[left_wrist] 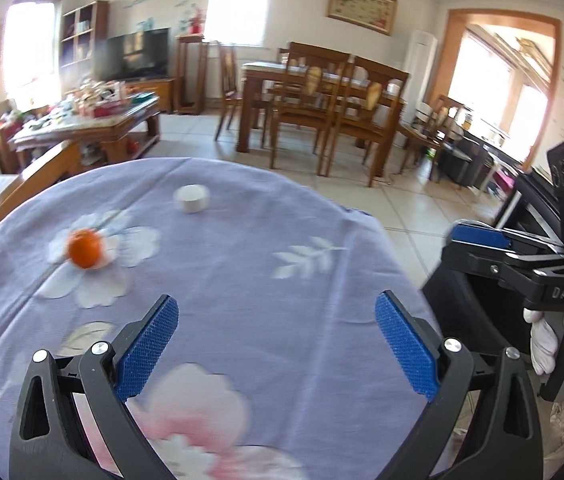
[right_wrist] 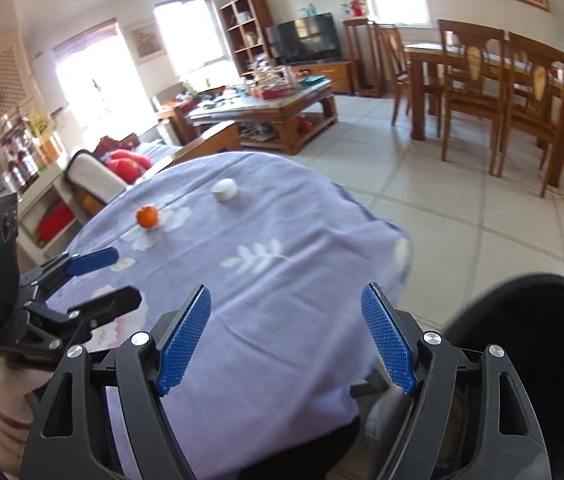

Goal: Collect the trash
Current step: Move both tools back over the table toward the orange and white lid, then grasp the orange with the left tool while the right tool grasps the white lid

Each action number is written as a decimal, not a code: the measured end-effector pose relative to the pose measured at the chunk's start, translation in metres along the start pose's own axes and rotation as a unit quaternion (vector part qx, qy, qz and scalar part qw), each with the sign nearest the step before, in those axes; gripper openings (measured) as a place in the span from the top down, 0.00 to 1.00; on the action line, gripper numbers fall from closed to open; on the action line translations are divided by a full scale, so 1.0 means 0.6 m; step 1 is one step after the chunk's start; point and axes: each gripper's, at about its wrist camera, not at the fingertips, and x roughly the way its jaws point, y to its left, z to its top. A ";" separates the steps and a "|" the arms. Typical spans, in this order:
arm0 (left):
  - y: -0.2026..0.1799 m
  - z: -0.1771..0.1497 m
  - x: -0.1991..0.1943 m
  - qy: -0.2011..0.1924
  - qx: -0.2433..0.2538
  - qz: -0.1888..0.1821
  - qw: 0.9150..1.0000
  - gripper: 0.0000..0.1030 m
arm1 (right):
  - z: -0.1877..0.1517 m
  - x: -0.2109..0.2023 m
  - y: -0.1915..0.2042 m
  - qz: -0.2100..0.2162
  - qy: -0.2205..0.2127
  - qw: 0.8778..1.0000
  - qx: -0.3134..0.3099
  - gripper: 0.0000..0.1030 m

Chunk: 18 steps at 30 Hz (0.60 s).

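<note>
Both grippers are hanging wide open and empty: the left gripper [left_wrist: 277,344], the right gripper [right_wrist: 286,338]. The small white round cup-like piece [left_wrist: 191,198] is lying in the upper middle, near the orange round fruit [left_wrist: 85,253]. Reaching carelessly could be rolling the fruit off the lilac flowered tablecloth [left_wrist: 241,280].

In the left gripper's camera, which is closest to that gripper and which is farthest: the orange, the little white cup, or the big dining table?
From the left gripper, nearest first:
1. The orange, ahead and left, on a white flower of the purple tablecloth.
2. The little white cup, farther back, near the cloth's far edge.
3. The dining table, across the tiled floor.
</note>
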 end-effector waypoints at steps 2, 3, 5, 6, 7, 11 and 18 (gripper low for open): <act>0.032 0.001 0.000 0.003 -0.012 0.010 1.000 0.05 | 0.009 0.019 0.014 0.006 0.004 1.000 -0.003 0.25; 0.046 0.003 0.001 0.005 -0.017 0.015 1.000 0.05 | 0.014 0.031 0.022 0.010 0.005 1.000 -0.004 0.25; 0.072 0.007 0.004 0.010 -0.025 0.022 0.999 0.05 | 0.024 0.056 0.039 0.018 0.010 1.000 -0.007 0.25; 0.083 0.008 0.005 0.012 -0.027 0.025 0.999 0.05 | 0.029 0.069 0.047 0.021 0.012 1.000 -0.007 0.25; 0.096 0.010 0.007 0.016 -0.031 0.030 0.999 0.05 | 0.031 0.080 0.053 0.024 0.014 1.000 -0.008 0.25; 0.135 0.014 0.013 0.029 -0.045 0.041 0.998 0.05 | 0.046 0.120 0.067 0.037 0.022 0.999 -0.010 0.25; 0.183 0.032 0.039 0.051 -0.050 0.054 0.996 0.05 | 0.086 0.191 0.091 0.043 0.033 0.998 -0.016 0.25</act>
